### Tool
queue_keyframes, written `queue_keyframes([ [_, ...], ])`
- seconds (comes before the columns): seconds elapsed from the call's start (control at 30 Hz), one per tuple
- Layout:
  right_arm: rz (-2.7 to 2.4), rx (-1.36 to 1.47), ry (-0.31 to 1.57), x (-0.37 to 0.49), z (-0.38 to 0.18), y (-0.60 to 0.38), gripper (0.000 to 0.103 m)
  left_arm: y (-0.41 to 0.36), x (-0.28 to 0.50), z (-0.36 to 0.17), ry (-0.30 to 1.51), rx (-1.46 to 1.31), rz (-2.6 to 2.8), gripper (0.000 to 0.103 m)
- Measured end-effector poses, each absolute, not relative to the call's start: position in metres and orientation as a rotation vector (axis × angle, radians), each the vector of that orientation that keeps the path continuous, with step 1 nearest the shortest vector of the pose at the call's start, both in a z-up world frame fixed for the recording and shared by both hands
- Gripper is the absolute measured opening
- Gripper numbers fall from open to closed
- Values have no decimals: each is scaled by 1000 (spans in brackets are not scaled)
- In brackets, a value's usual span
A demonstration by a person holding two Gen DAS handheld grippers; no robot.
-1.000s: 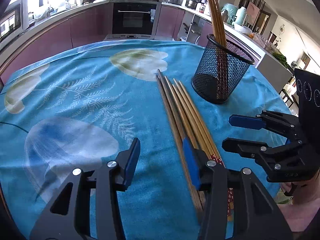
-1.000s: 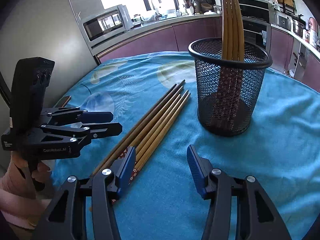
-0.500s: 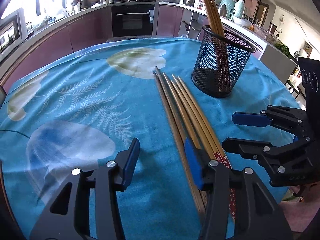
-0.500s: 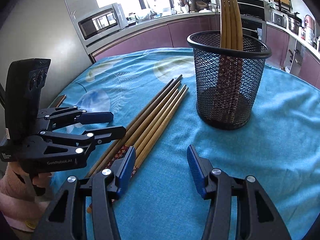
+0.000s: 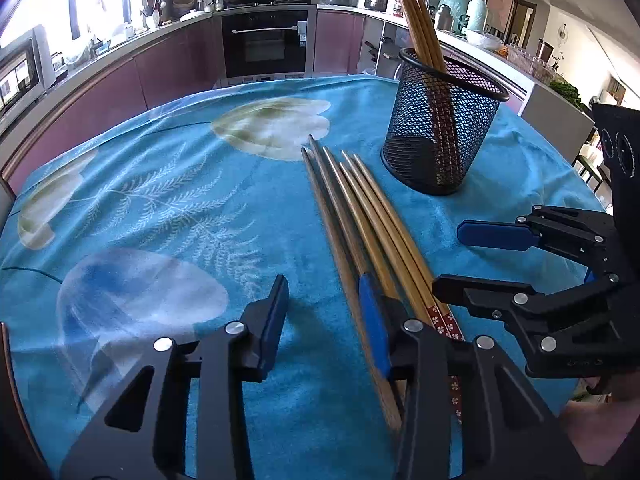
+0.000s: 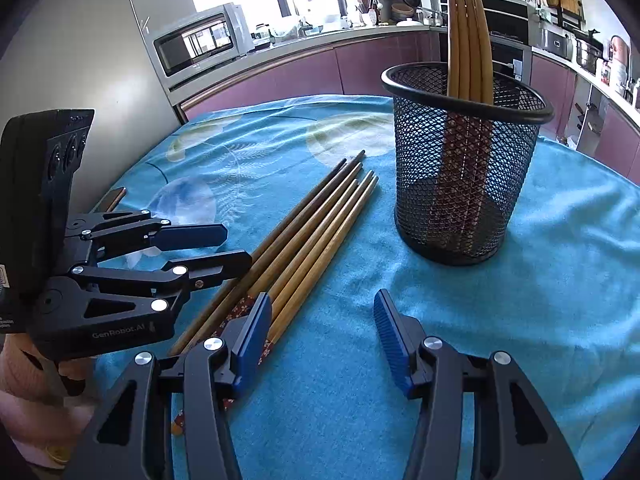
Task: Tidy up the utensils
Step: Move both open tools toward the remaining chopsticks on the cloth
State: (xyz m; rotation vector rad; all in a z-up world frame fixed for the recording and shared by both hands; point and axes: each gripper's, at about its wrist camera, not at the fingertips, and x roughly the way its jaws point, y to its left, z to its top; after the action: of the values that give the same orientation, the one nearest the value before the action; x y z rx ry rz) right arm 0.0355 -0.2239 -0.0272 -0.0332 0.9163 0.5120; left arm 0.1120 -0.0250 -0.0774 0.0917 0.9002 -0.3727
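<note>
While both grippers are just hovering over the blue tablecloth (image 5: pixel 168 184), this looks like the reach-in part of the job, before any pick has happened. The left gripper (image 5: pixel 324 312) is spread wide with nothing in it, its right-hand finger sitting over the near ends of the loose chopsticks (image 5: pixel 360 216), and the right gripper (image 6: pixel 320 332) is equally wide and empty, its left-hand finger right beside the patterned handle ends of the same bundle (image 6: pixel 304 236). That bundle lies flat on the cloth, tips pointing toward the mesh holder (image 6: pixel 464 168), which stands upright just beside them with four or so chopsticks (image 6: pixel 466 36) already standing in it, so I'd guess the task is partway done. Next move, as I see it: one gripper needs to drop down and straddle a single stick near its handle end, close on it, lift, tip it vertical and lower it into the holder without knocking the cup over. Picking one out of a tight bunch will be fiddly since they're touching each other. Compared to a second ago, the left wrist view has shifted so the holder and bundle sit a bit lower and closer in frame, and from the right wrist view the left gripper has crept in closer to the handle ends; the sticks haven't budged.
</note>
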Motion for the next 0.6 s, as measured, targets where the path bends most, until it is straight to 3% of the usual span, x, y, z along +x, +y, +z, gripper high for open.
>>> queue_keyframes([
  [0.1,499,-36,918,39,-29,-222,51,-27,111,-77,899,97,-369,27],
  [0.33,485,-68,917,43,-29,-215,47,-21,111,-78,910,44,-372,24],
  [0.5,476,-71,935,44,-29,-220,36,-18,109,-77,918,42,-375,19],
  [0.6,469,-80,942,44,-29,-222,34,-17,109,-77,919,44,-373,23],
])
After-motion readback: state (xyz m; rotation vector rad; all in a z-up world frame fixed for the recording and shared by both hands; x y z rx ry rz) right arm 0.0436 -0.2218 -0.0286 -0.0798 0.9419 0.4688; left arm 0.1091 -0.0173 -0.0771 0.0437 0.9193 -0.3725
